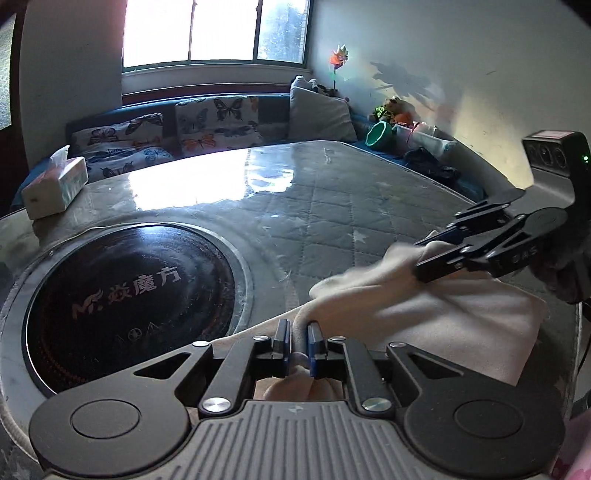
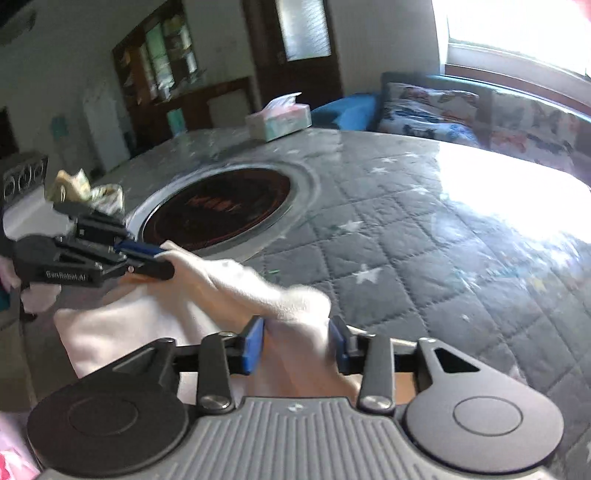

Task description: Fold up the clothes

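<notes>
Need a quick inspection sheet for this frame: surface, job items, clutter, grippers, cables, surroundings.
Surface: quilted table cover with star print under clear film, strong window glare; round inset cooktop.
Job's things: pale garment bunched at the near edge.
Clutter: tissue box; crumpled wrapper.
Grippers: left gripper shut on the garment; right gripper shut on the garment.
Cables: dark cable at the right table edge.
Surroundings: window, sofa with butterfly cushions, toys.
</notes>
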Tool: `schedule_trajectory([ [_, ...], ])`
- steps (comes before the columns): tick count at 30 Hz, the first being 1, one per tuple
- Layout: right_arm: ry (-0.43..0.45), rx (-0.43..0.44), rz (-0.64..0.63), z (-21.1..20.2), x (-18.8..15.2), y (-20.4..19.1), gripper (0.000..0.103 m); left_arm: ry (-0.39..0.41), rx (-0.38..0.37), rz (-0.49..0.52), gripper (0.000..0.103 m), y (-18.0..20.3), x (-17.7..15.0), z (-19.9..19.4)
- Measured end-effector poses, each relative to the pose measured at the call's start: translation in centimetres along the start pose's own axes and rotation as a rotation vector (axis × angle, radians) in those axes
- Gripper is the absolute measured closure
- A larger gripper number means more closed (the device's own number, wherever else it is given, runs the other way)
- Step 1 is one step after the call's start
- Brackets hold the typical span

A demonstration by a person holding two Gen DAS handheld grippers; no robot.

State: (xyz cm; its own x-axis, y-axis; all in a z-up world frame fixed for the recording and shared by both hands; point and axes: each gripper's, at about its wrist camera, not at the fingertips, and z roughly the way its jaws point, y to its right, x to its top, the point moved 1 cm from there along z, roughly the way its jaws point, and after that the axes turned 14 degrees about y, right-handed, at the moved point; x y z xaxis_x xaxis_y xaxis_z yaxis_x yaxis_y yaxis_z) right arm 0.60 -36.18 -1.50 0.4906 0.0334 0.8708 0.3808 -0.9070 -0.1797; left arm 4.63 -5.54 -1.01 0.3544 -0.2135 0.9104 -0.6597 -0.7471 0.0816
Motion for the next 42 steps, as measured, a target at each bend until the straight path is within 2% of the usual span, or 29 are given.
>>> schedule_trajectory([
  [8,0.023,-0.068,0.087,-3.2,-0.9,2.2,0.058,-0.006,0.011,0.004,0.094,0.1,-0.1,0.5],
  [10,0.018,-0.081,0.089,-3.1,-1.1,2.4,0.076,-0.003,0.017,0.013,0.094,0.3,0.0,0.6],
  [11,0.021,-0.089,0.085,-3.1,-1.1,2.3,0.088,0.005,0.021,0.018,0.094,0.5,0.2,0.5],
  [13,0.026,-0.106,0.077,-3.0,-1.1,2.2,0.094,0.030,0.031,0.029,0.094,0.7,0.7,0.2],
  [16,0.034,-0.131,0.066,-2.8,-1.2,2.0,0.095,0.073,0.050,0.041,0.094,0.8,1.4,-0.2],
  [22,0.050,-0.181,0.042,-2.4,-1.4,1.6,0.088,0.020,0.089,0.049,0.091,0.5,0.6,1.8],
  [26,0.109,-0.147,0.025,-3.3,0.0,0.5,0.088,0.014,0.096,0.049,0.088,0.5,0.6,2.1],
  [32,0.071,-0.021,-0.016,-1.1,0.9,-2.0,0.088,0.019,0.117,0.043,0.080,0.4,0.7,2.0],
  [37,0.046,-0.042,-0.001,1.4,0.1,-2.0,0.089,0.050,0.141,0.036,0.078,0.5,1.4,1.2],
  [42,0.039,-0.061,-0.012,1.7,0.5,-2.6,0.089,0.067,0.095,0.054,0.081,1.9,2.2,0.4],
])
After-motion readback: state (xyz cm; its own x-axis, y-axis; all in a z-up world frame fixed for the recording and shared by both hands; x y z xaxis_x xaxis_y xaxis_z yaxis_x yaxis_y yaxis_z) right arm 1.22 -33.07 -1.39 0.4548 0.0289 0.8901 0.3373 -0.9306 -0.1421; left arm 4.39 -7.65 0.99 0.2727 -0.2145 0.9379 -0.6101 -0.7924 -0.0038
